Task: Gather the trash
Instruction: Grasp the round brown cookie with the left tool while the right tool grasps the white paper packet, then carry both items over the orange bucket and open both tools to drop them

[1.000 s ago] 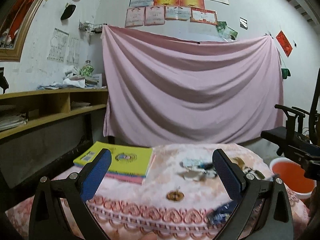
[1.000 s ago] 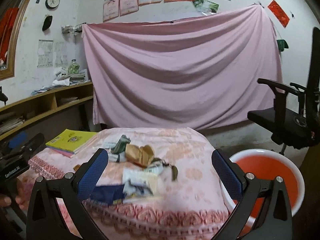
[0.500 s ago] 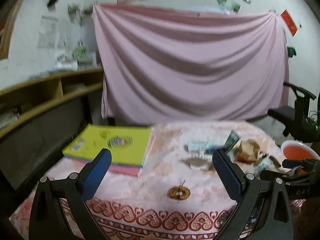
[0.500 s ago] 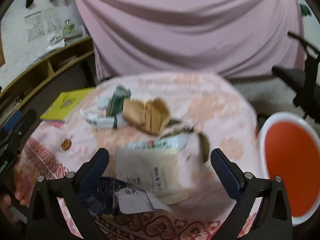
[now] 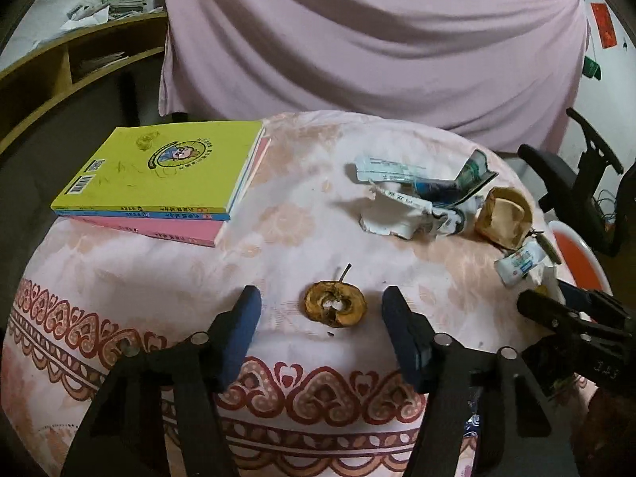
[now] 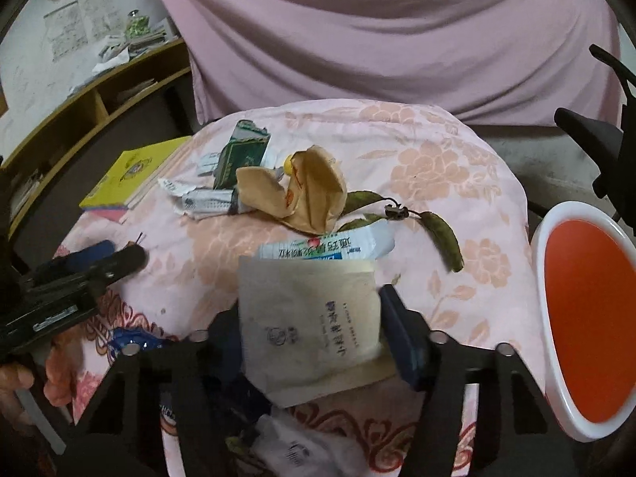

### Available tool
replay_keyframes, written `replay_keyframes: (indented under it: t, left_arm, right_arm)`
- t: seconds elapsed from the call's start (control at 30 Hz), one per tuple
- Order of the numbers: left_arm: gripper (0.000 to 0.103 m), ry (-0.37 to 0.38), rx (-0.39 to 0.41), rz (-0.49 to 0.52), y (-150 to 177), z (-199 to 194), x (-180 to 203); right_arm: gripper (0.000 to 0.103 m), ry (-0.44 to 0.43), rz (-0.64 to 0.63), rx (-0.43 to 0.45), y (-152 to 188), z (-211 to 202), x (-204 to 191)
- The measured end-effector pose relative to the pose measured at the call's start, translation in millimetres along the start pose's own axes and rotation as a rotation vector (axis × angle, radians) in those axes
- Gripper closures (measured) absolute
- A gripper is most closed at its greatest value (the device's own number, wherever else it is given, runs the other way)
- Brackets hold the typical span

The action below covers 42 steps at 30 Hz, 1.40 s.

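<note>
A brown apple core (image 5: pixel 335 309) lies on the pink tablecloth (image 5: pixel 302 234) between the open fingers of my left gripper (image 5: pixel 320 310). Crumpled wrappers (image 5: pixel 413 202) and a brown paper bag (image 5: pixel 505 214) lie at the right. In the right wrist view my right gripper (image 6: pixel 310 318) is open with its fingers on either side of a beige paper packet (image 6: pixel 310 318). Beyond it lie a white and blue wrapper (image 6: pixel 322 246), the brown bag (image 6: pixel 298 194), a green packet (image 6: pixel 242 151) and dry leaves (image 6: pixel 437 230). My left gripper (image 6: pixel 91 266) shows at the left there.
Stacked books with a yellow cover (image 5: pixel 159 175) sit on the table's left. A red basin with a white rim (image 6: pixel 588 353) stands right of the table. A black office chair (image 5: pixel 576 175) is behind it. Wooden shelves (image 5: pixel 59 75) run along the left wall. More wrappers (image 6: pixel 294 449) lie at the front edge.
Both grippers have moved forward and down over the table. The left one now brackets the apple core and the right one brackets the beige packet. Both have narrowed somewhat.
</note>
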<state>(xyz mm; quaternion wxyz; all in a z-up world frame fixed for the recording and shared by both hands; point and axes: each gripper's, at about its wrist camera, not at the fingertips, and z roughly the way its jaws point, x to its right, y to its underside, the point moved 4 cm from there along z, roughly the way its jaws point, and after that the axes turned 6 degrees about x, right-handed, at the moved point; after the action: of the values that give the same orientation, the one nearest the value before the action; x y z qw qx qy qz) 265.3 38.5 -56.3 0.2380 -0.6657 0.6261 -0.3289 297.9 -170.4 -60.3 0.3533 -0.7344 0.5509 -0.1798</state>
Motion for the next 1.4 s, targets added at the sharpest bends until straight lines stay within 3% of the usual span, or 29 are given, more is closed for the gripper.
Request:
replay_keyframes:
  t: [0.17,0.37,0.53,0.77,1.07,1.2,1.4]
  left_arm:
    - [0.077,0.018,0.002,0.018,2.2,-0.1,4.4]
    - [0.077,0.031,0.021,0.02,4.8,-10.5,9.0]
    - [0.077,0.081,0.112,0.012,0.2,-34.2,22.8]
    - [0.077,0.155,0.313,0.023,-20.0,-75.9,56.1]
    - [0.077,0.285,0.558,0.092,-50.3,-128.7,124.7]
    - [0.077,0.358,0.627,0.14,-60.0,-143.7,166.6]
    - [0.077,0.458,0.63,0.183,-67.3,-136.3,221.0]
  right_arm:
    - [0.054,-0.013,0.013,0.009,3.8,-5.7,1.8]
    - [0.06,-0.054,0.041,0.059,7.2,-18.1,2.8]
    - [0.06,-0.029,-0.037,0.22,0.7,-51.6,-6.9]
    - [0.06,-0.013,-0.085,0.473,-13.6,-103.8,-7.6]
    - [0.06,0.066,-0.087,0.764,-26.9,-170.6,28.9]
    - [0.06,0.119,-0.078,0.827,-30.3,-190.3,53.5]
    - [0.06,0.222,-0.061,0.845,-26.6,-209.4,98.3]
